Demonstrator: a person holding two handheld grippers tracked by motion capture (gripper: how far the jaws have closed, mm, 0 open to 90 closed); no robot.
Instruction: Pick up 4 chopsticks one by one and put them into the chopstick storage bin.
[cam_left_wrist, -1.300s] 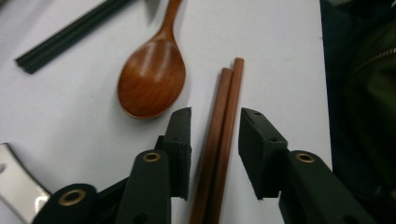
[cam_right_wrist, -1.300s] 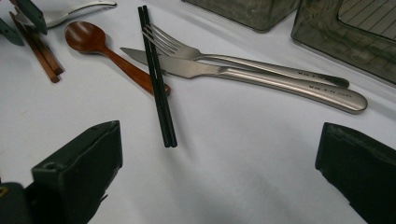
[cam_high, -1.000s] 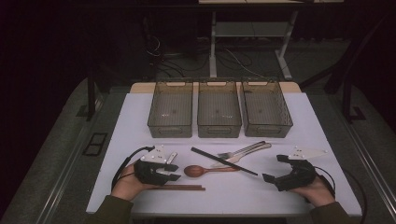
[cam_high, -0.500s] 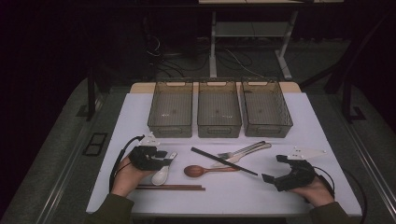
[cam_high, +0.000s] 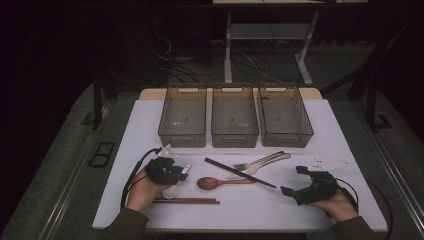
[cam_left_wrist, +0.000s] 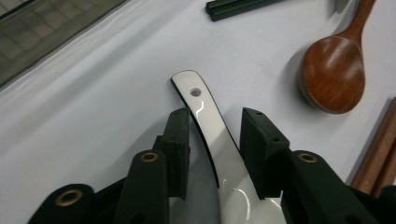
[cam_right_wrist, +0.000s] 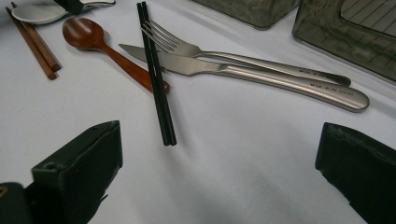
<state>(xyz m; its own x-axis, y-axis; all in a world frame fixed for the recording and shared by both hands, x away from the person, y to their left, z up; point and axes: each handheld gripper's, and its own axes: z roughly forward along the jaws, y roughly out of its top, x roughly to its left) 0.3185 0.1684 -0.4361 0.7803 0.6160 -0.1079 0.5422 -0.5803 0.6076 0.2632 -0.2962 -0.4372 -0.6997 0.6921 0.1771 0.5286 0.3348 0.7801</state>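
the white ceramic spoon lies flat on the white tabletop near the person's left, its handle with a small hole pointing away from the bowl. the left gripper is set down over that handle, one black jaw on each side of it; the jaws have just been closing a little, and a sliver of tabletop still shows between each pad and the handle, so nothing is clamped. in the high view the left gripper covers most of the spoon. just beside it lie a wooden spoon and, nearer the person, a pair of brown chopsticks. farther right, black chopsticks lie slantwise across a steel fork and a steel knife. the right gripper rests on the tabletop at the person's right, well apart from the cutlery, its jaws spread wide with nothing between them. three clear bins stand side by side along the far edge.
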